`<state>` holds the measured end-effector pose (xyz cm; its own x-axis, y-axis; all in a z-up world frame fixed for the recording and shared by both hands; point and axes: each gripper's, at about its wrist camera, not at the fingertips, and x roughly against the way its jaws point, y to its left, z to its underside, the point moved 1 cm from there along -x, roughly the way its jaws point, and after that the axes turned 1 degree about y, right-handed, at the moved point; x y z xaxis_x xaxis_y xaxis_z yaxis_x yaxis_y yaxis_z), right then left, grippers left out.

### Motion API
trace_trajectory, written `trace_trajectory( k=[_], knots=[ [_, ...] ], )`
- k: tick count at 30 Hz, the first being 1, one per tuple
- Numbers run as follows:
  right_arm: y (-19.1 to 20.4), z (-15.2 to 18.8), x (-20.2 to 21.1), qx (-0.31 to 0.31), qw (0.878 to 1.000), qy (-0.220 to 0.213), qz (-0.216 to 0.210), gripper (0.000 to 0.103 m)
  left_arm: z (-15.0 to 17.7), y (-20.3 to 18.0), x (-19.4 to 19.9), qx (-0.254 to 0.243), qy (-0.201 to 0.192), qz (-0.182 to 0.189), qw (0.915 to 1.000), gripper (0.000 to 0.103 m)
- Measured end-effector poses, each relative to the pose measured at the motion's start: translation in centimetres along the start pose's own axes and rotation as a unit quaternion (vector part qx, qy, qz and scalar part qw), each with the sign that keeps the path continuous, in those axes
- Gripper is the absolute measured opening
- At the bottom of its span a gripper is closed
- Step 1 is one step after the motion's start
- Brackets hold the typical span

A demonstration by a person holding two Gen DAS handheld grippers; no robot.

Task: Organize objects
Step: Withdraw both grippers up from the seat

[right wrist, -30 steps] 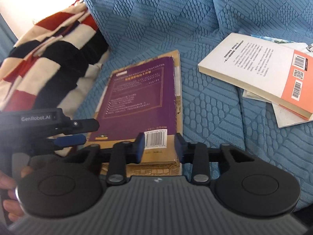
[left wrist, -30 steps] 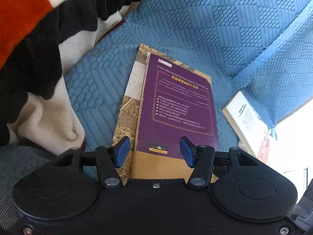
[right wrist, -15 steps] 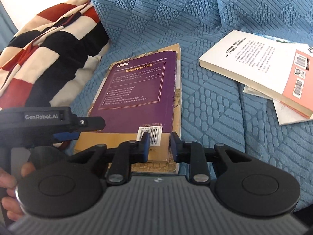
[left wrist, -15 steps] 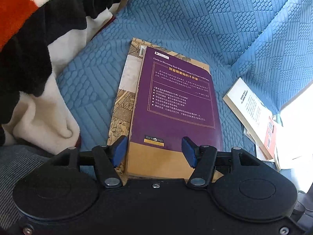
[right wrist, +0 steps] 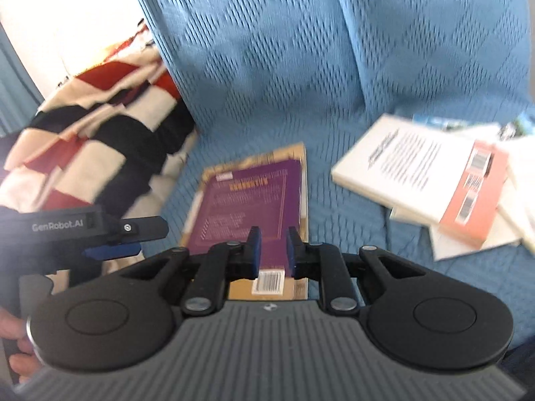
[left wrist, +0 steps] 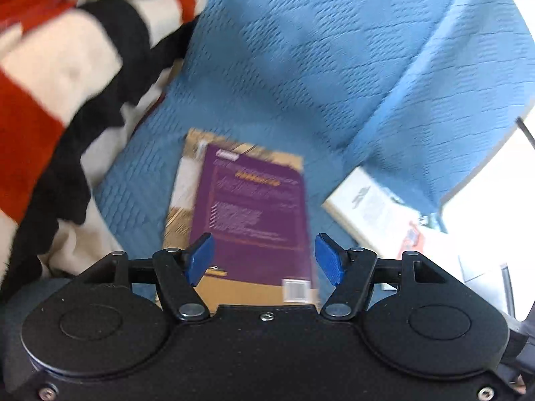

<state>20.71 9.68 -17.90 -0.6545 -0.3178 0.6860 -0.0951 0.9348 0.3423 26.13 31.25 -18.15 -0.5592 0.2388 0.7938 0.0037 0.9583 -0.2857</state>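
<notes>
Two grippers hover above a sofa draped in a blue quilted cover (left wrist: 301, 67), which fills most of both views and forms the seat and backrest. A fleece blanket (left wrist: 60, 93) in red, black and cream blocks is heaped at the left end of the seat. On the seat beside it lies a purple-covered book (left wrist: 254, 220), back cover up, barcode toward the cameras, stacked on a slightly larger tan book (left wrist: 182, 200) whose edges show along its left side and far end. Well to the right, apart from that pair, a white paperback with an orange band (right wrist: 418, 180) rests askew on top of other loose books or papers (right wrist: 468, 244); the blur hides what they are.

The left gripper (left wrist: 264, 257) has blue pads standing wide apart; its jaws have just been opening, and nothing is between them, the purple book lying on the seat below. The right gripper (right wrist: 271, 250) has its pads close together with a narrow gap left; its jaws have just been closing, and they hold nothing, the barcode corner of the purple book showing beneath the gap. A hand (right wrist: 15, 347) holding the left gripper appears at the lower left edge of the right wrist view.
</notes>
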Motion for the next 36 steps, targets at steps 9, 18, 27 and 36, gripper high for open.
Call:
trace_trajectory(
  k=[9, 18, 27, 36],
  knots=[
    [0.2, -2.5, 8.3, 0.008, 0.999, -0.050, -0.001, 0.019, -0.3, -5.8, 5.5, -0.050, -0.033, 0.033, 0.9977, 0.067],
    [-0.9, -0.8, 13.3, 0.013, 0.998, -0.059, 0.010, 0.019, 2.3, -10.2, 9.6, -0.071, -0.034, 0.068, 0.9946, 0.068],
    [-1.3, 1.0, 17.3, 0.011, 0.998, -0.058, 0.025, 0.019, 5.1, -13.4, 11.6, -0.110, -0.029, 0.075, 0.9906, 0.068],
    [-2.7, 3.4, 21.1, -0.003, 0.997, -0.060, 0.037, 0.020, 8.2, -14.7, 13.9, -0.113, -0.032, 0.089, 0.9891, 0.072]
  ],
)
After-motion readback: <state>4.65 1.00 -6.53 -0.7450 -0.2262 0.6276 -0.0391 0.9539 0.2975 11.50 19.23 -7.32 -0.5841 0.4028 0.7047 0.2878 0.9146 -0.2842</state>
